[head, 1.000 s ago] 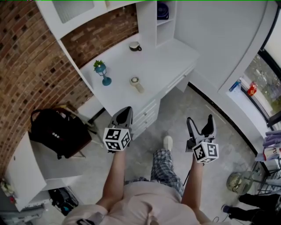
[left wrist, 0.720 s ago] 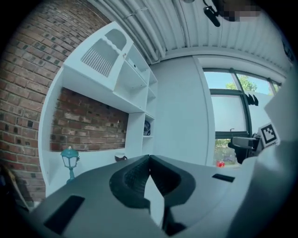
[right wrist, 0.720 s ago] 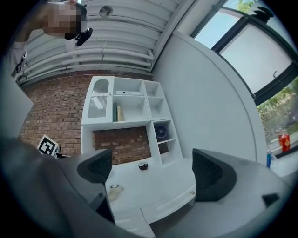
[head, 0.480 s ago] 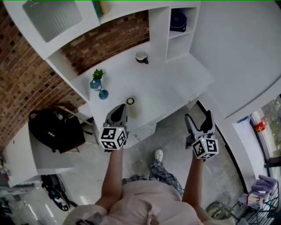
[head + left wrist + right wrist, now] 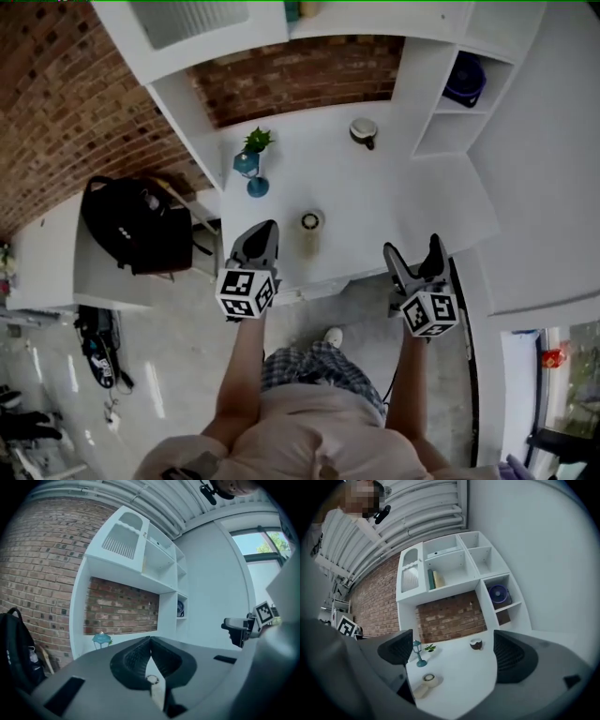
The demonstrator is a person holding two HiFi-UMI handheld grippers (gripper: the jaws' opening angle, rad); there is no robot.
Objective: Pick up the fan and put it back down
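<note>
The left gripper [image 5: 266,229] is pressed together and empty, and the right gripper [image 5: 412,247] is spread with nothing in it. The fan [image 5: 310,228] lies on the desk [image 5: 394,206] between them, nearer the left one. A lamp [image 5: 251,174] stands farther ahead of the left gripper.

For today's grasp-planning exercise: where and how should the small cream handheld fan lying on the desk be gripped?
Grip the handle, not the round head: the fan lies flat on the desk with its slim handle pointing towards the front edge. Probably come from above with the open right gripper, jaws straddling the handle crosswise.
</note>
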